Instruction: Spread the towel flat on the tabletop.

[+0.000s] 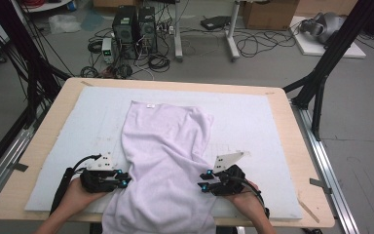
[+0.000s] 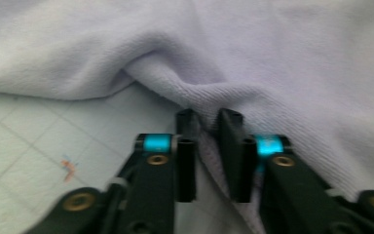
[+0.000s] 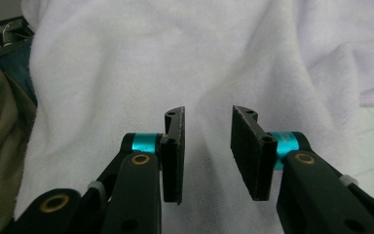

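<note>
Grey matting covers the desk (image 1: 53,146); the lilac towel (image 1: 168,146) runs from centre past the near edge. My left gripper (image 2: 208,122) pinches its left hem; my right gripper (image 3: 207,119) stands open over it. Soft, limp, light: I take hems.

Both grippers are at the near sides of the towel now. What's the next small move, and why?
Probably ease the right gripper forward and close it on the towel's edge. Its jaws stand apart over the cloth with nothing pinched between them, while the left gripper already has a fold of towel between its nearly closed jaws. Once both sides are held, the towel, which hangs over the table's near edge, could be lifted evenly.
</note>
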